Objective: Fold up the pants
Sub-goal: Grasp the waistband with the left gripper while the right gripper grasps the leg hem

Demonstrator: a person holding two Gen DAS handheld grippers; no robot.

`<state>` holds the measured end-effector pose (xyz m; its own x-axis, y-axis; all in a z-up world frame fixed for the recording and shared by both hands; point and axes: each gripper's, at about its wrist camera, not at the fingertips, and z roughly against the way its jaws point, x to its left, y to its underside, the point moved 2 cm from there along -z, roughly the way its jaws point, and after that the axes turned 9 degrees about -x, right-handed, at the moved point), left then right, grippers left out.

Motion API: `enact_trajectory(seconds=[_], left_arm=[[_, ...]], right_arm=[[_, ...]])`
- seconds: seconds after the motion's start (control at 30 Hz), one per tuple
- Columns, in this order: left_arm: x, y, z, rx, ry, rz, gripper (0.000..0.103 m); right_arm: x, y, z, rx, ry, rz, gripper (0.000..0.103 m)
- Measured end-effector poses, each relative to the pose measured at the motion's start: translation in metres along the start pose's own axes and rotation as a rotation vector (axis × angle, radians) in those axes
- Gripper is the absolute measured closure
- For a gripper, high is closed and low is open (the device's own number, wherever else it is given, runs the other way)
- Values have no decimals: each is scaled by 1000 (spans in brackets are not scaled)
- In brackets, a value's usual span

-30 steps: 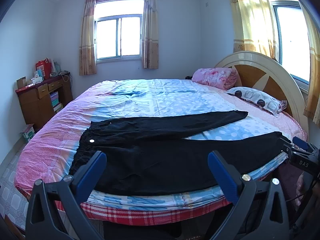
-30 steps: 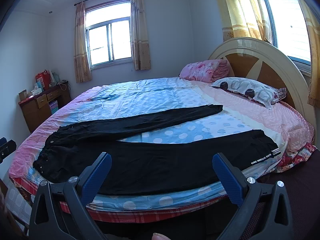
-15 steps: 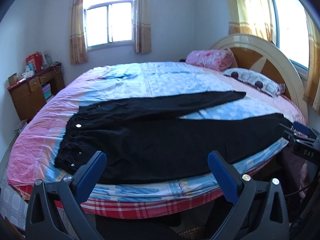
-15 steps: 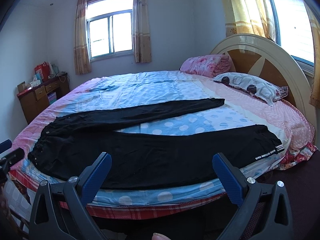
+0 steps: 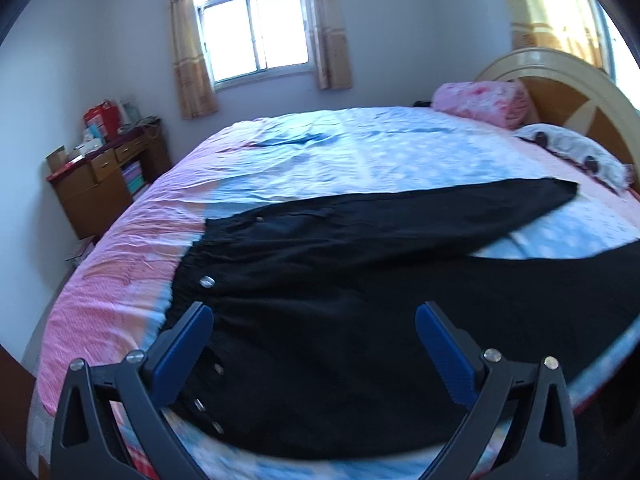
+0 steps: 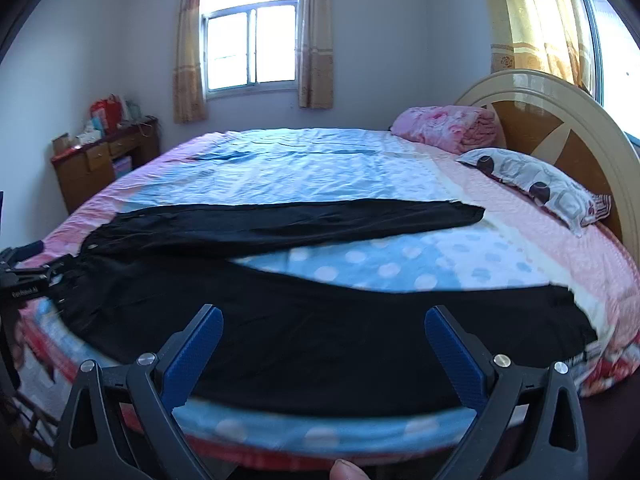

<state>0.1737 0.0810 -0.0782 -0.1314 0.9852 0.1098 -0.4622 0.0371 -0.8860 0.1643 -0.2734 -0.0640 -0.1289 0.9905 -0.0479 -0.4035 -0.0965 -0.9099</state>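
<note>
Black pants [image 5: 340, 300] lie flat on the bed with the two legs spread apart in a V; the waistband with metal buttons is at the left. They also show in the right wrist view [image 6: 320, 320]. My left gripper [image 5: 314, 340] is open and empty, just above the waistband end near the bed's front edge. My right gripper [image 6: 324, 344] is open and empty over the near leg. The left gripper also shows at the far left of the right wrist view [image 6: 24, 276], by the waistband.
The round bed [image 6: 320, 168] has a pink and blue sheet. A pink folded quilt [image 6: 444, 128] and a patterned pillow [image 6: 536, 184] lie by the curved headboard [image 6: 560, 120]. A wooden desk [image 5: 104, 176] stands at the left wall.
Both grippers have moved forward and lower toward the pants. The left one has closed in on the waistband end, the right one on the near leg. Both stay open.
</note>
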Motion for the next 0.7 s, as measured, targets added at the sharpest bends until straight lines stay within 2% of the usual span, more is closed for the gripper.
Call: enact_trajectory(seconds=[0.13, 0.47, 0.7], left_arm=[[22, -11, -37, 33, -46, -1, 0], [69, -32, -126, 125, -119, -9, 0], [98, -41, -186, 202, -130, 13, 0]], right_arm=[[-8, -18, -39, 34, 45, 53, 1], [-25, -54, -153, 149, 75, 86, 1], [-35, -67, -221, 216, 90, 104, 1]])
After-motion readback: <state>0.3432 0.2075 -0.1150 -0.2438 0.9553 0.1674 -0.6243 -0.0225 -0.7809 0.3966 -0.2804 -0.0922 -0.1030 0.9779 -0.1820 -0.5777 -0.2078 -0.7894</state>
